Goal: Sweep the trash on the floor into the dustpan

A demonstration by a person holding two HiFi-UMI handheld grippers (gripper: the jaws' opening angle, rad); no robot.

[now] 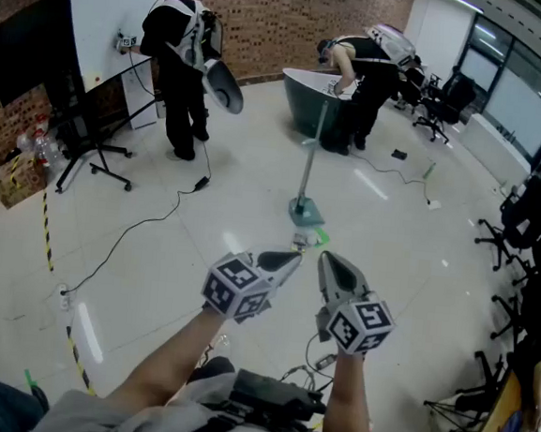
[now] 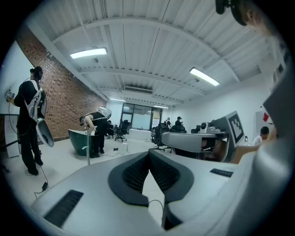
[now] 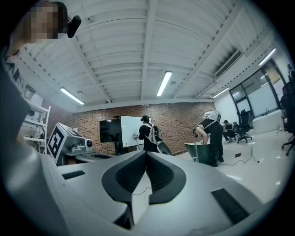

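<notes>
Jaws pressed together, nothing between them, on left gripper [image 1: 290, 258] and right gripper [image 1: 329, 260] alike; both hover side by side; dustpan [image 1: 306, 210] stands upright on floor [image 1: 162, 163] just beyond them, trash [image 1: 299, 240] lying beside its pan.

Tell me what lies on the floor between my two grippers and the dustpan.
Head view: a small pale scrap and a green piece lie just short of the dustpan; otherwise the floor is bare.

Whiteboard [image 1: 105, 12], green tub [image 1: 298, 98], office chairs [image 1: 437, 105]
</notes>
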